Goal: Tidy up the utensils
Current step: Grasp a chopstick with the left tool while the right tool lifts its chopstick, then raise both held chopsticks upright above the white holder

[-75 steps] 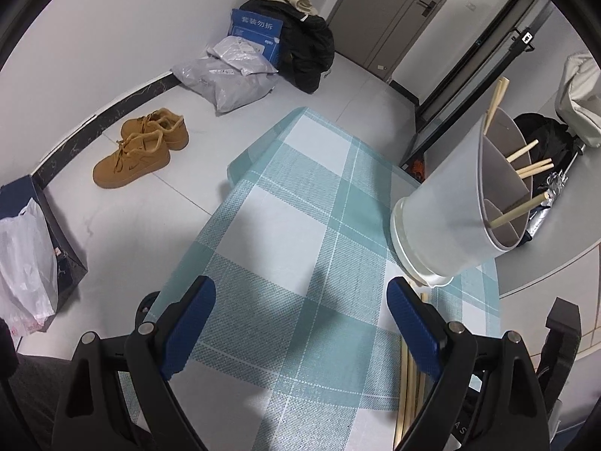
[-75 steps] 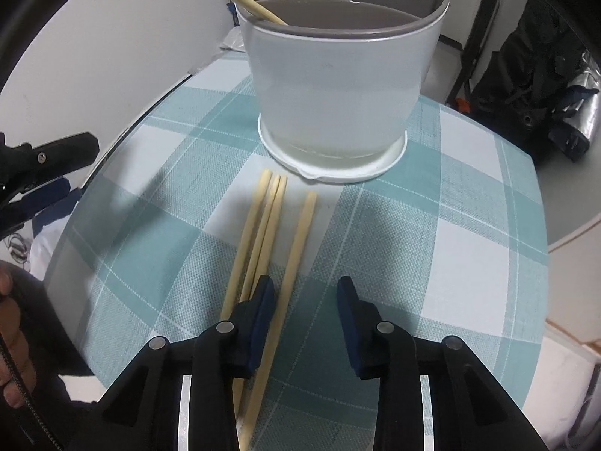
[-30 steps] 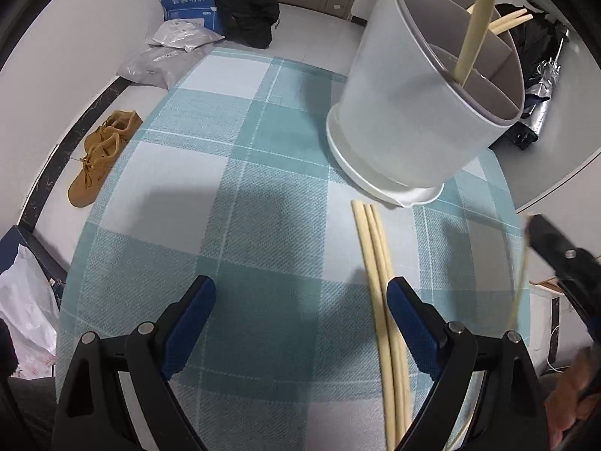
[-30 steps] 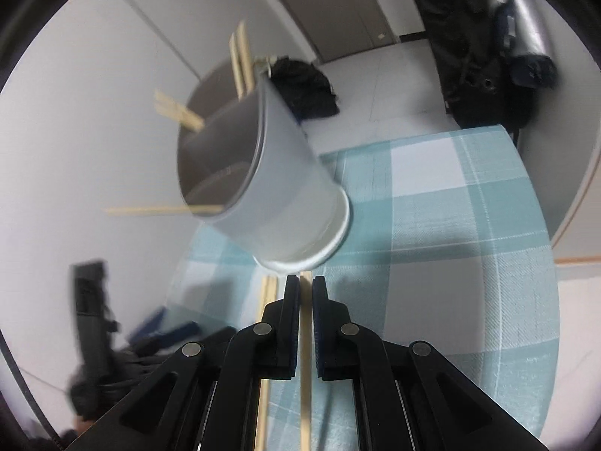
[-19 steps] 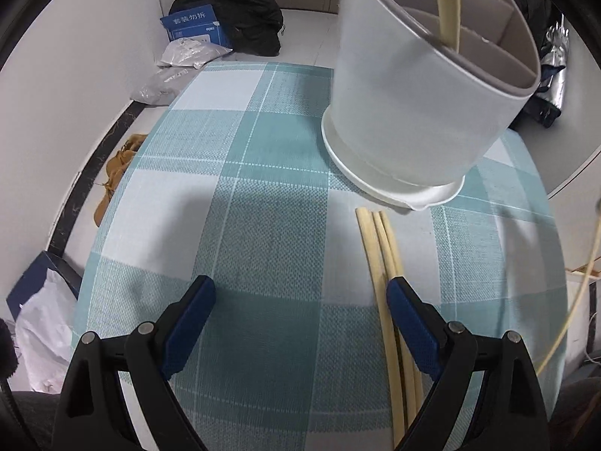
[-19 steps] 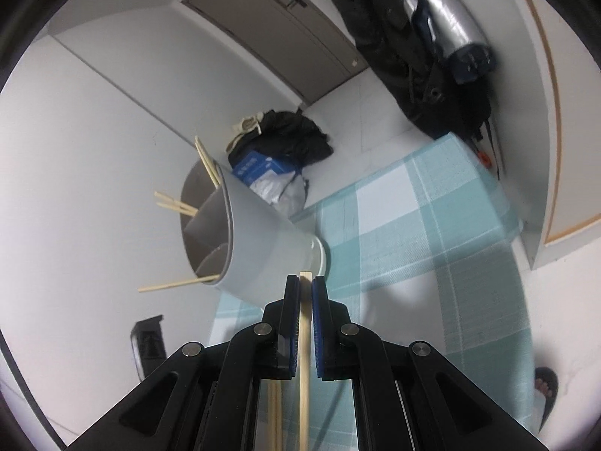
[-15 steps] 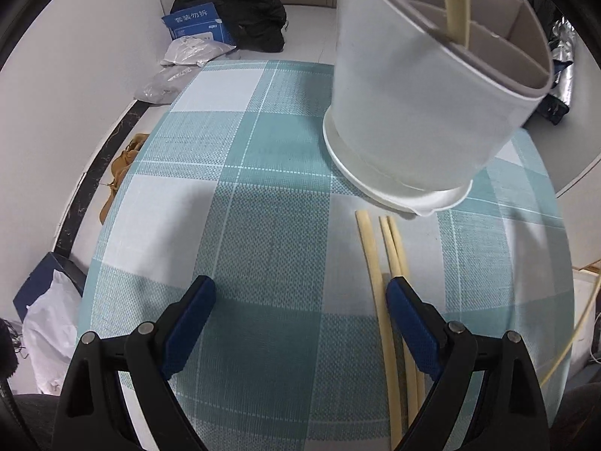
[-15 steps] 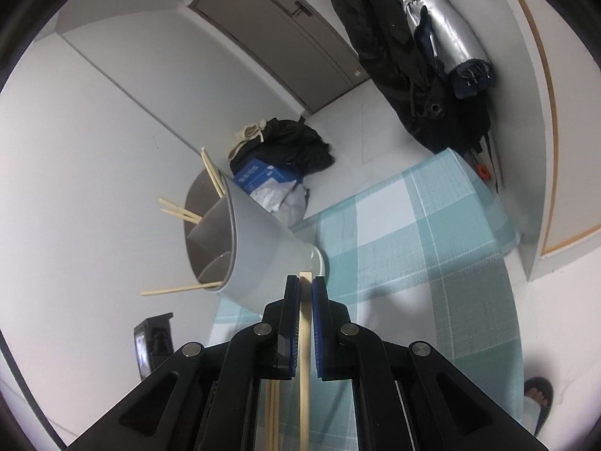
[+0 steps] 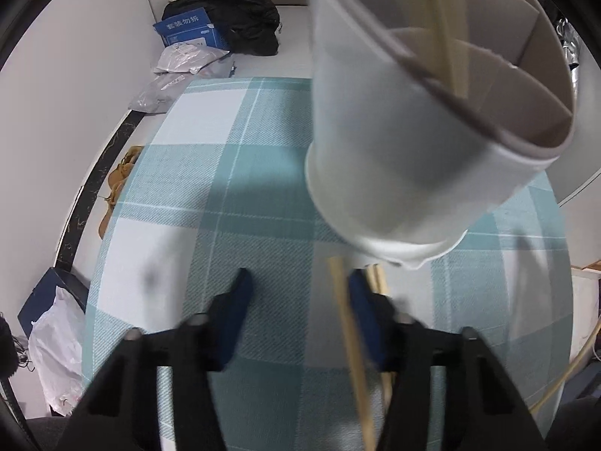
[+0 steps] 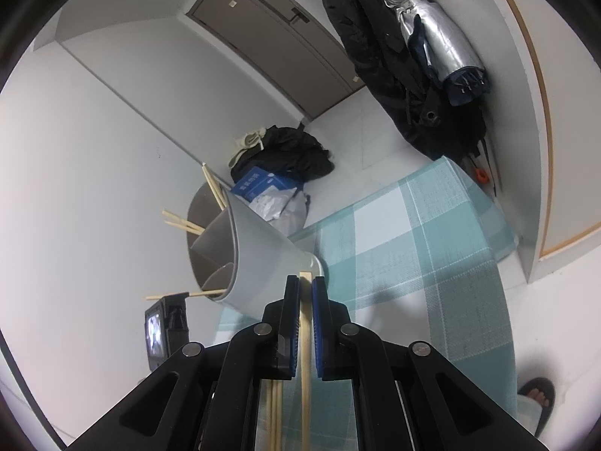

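Nearest the right wrist camera, the right tongs (image 10: 306, 289) angle gently downward, clenched on one chopstick (image 10: 305, 357). Over the checked counter (image 9: 225, 173), the left tongs (image 9: 298, 289) point steeply down; their jaws have just been closing around a loose chopstick (image 9: 351, 342), pads not yet pressing it. Beyond stands the divided grey holder (image 9: 405, 143), with chopsticks (image 9: 447, 49) in its compartments.

1. We see a teal-and-white plaid tablecloth (image 9: 233, 173).
2. We see a pale grey utensil holder (image 9: 394, 158).
3. We see light wooden chopsticks (image 9: 353, 342).
4. We see blue pads (image 10: 318, 323) on black grippers.
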`<action>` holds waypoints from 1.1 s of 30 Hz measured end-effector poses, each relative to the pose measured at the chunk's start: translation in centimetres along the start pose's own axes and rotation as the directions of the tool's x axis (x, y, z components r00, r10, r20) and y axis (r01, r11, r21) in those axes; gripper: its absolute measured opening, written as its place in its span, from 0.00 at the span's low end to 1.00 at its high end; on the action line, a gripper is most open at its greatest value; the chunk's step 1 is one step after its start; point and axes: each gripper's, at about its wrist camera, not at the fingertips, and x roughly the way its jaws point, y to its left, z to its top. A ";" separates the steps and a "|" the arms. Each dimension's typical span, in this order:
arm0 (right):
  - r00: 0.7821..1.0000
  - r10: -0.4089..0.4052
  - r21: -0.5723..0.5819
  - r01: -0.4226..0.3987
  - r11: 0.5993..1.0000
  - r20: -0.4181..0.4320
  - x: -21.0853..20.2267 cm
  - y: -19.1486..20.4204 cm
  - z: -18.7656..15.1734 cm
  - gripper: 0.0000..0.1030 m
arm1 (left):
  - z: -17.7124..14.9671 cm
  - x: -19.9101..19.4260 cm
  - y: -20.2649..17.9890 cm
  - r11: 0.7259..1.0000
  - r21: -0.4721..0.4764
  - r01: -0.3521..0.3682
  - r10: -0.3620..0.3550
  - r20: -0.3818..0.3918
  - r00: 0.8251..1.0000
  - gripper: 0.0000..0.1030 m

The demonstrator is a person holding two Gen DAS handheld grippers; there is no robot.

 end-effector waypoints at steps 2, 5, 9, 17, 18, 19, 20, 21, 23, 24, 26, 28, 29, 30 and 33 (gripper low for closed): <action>1.000 0.001 0.006 -0.001 1.000 0.002 -0.1 -0.2 0.1 0.06 | -0.2 -0.2 -0.4 1.000 0.003 0.009 -0.009 -0.003 1.000 0.17; 1.000 -0.004 0.007 0.004 1.000 0.002 -0.1 -0.3 0.1 0.06 | -0.4 -0.3 -0.2 0.999 -0.027 0.028 -0.028 -0.007 1.000 0.04; 1.000 -0.017 -0.014 0.017 1.000 0.007 -0.2 0.0 0.0 0.06 | -0.6 -0.8 1.1 0.994 -0.091 0.057 -0.055 0.018 0.998 0.02; 0.999 -0.039 -0.086 0.041 0.995 0.024 -0.9 1.5 -1.2 0.06 | -2.3 -5.2 3.9 0.965 -0.189 0.183 -0.151 0.176 0.973 0.02; 0.999 -0.039 -0.098 0.042 0.994 0.026 -1.0 1.8 -1.4 0.06 | -2.3 -5.6 4.1 0.961 -0.194 0.199 -0.161 0.195 0.968 0.02; 0.999 -0.042 -0.112 0.045 0.993 0.031 -1.1 2.2 -1.6 0.06 | -2.3 -6.0 4.3 0.955 -0.198 0.220 -0.175 0.219 0.960 0.02; 0.998 -0.042 -0.129 0.047 0.991 0.040 -1.3 2.8 -1.8 0.06 | -2.2 -6.8 4.5 0.950 -0.197 0.243 -0.191 0.251 0.949 0.02; 0.998 -0.039 -0.142 0.044 0.989 0.043 -1.4 3.2 -2.0 0.05 | -2.3 -7.4 4.6 0.947 -0.195 0.257 -0.199 0.273 0.941 0.02; 0.997 -0.036 -0.179 0.047 0.983 0.062 -2.0 4.4 -2.4 0.05 | -2.0 -8.4 5.0 0.937 -0.188 0.293 -0.225 0.316 0.922 0.02; 0.997 -0.033 -0.194 0.047 0.980 0.071 -2.2 4.9 -2.6 0.05 | -2.3 -9.0 5.0 0.934 -0.183 0.308 -0.236 0.331 0.913 0.02; 0.995 -0.036 -0.236 0.056 0.970 0.090 -2.8 6.2 -3.1 0.05 | -2.3 -10.0 4.9 0.926 -0.165 0.339 -0.262 0.362 0.894 0.02; 0.993 -0.037 -0.264 0.064 0.962 0.108 -3.2 7.2 -3.6 0.05 | -2.3 -10.8 4.9 0.922 -0.147 0.359 -0.281 0.384 0.879 0.02; 0.993 -0.038 -0.272 0.068 0.960 0.113 -3.3 7.5 -3.8 0.05 | -2.2 -11.2 5.0 0.922 -0.128 0.367 -0.292 0.396 0.871 0.02; 0.992 -0.042 -0.282 0.074 0.957 0.119 -3.5 8.0 -4.1 0.05 | -2.4 -11.7 5.0 0.921 -0.117 0.371 -0.297 0.406 0.864 0.02; 0.990 -0.047 -0.307 0.087 0.948 0.135 -3.8 9.0 -4.7 0.05 | -3.0 -13.1 4.8 0.923 -0.064 0.379 -0.315 0.439 0.842 0.02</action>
